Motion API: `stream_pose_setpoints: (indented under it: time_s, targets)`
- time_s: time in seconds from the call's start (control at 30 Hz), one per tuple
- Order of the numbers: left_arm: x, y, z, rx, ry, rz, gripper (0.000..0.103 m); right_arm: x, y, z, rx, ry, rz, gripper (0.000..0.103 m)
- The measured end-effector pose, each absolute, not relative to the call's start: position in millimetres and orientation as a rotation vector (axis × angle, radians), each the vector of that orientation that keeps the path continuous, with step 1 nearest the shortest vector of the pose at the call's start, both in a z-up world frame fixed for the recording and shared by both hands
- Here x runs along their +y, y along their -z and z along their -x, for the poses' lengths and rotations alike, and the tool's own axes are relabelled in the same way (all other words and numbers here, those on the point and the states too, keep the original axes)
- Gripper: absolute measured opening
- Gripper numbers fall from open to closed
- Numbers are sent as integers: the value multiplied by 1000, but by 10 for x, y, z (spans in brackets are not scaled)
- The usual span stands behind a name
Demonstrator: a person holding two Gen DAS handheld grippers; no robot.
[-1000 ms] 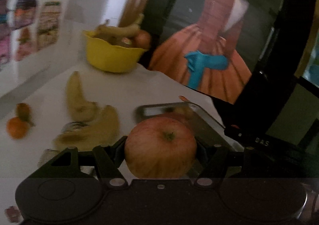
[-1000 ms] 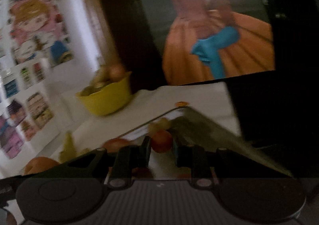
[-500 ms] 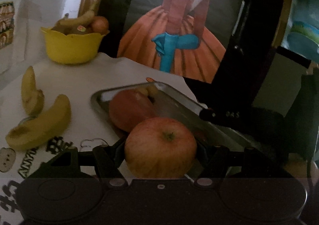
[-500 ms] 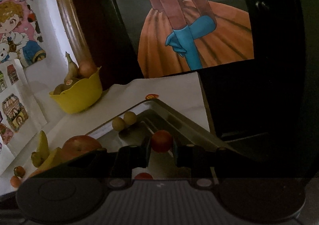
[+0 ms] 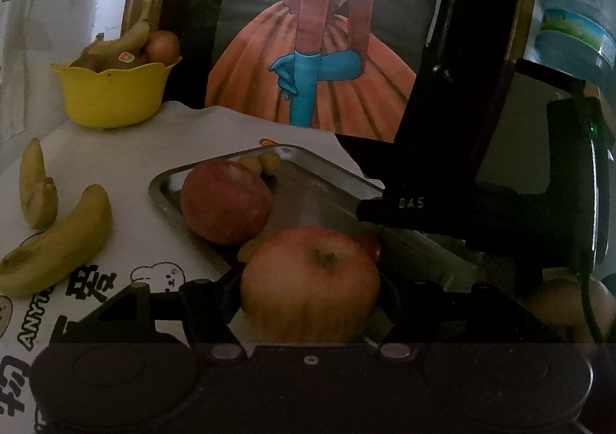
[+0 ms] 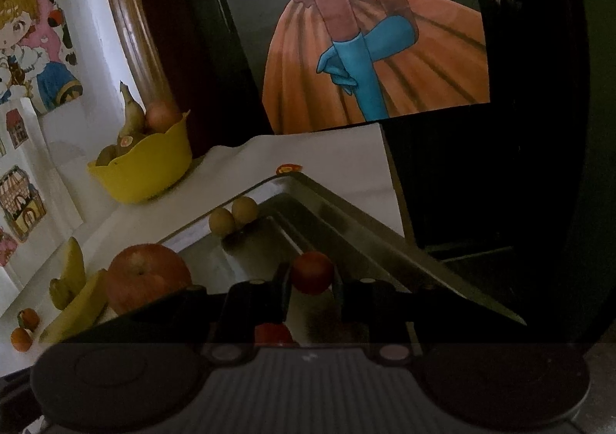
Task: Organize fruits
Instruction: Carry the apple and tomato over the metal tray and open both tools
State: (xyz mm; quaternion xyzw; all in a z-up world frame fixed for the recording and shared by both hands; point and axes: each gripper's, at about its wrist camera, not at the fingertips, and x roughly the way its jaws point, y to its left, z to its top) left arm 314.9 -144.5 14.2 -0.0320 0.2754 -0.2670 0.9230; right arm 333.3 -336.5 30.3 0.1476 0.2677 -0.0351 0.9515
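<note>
The left gripper (image 5: 310, 289) grips an apple (image 5: 310, 285) above the metal tray (image 5: 169, 199) — the right gripper's (image 6: 311, 293) fingers clamp a small red fruit (image 6: 312, 272) over it.

A red fruit (image 6: 273, 334) lies half hidden behind the right tool (image 6: 311, 295).

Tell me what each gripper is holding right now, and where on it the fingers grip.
The left gripper holds an apple by its opposite sides, stem up. The right gripper pinches a small red fruit by its sides, over the metal tray.
</note>
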Motion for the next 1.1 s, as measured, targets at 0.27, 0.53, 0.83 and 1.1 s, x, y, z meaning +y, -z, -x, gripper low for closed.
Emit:
stream_pose_setpoints:
  time_s: [0.27, 0.53, 0.83, 1.1]
  targets:
    - [-1489, -141, -3120, 549, 554, 31, 70, -3356, -301, -3331, 553, 72, -289, 26]
    - [-1463, -149, -3107, 530, 582, 44, 71, -3363, -306, -3321, 549, 74, -292, 33]
    - [-1304, -190, -3099, 511, 544, 98, 85, -3394, -331, -3279, 519, 78, -307, 61]
    - [-943, -288, -3013, 427, 423, 203, 101, -3371, -401, -3201, 449, 77, -314, 87]
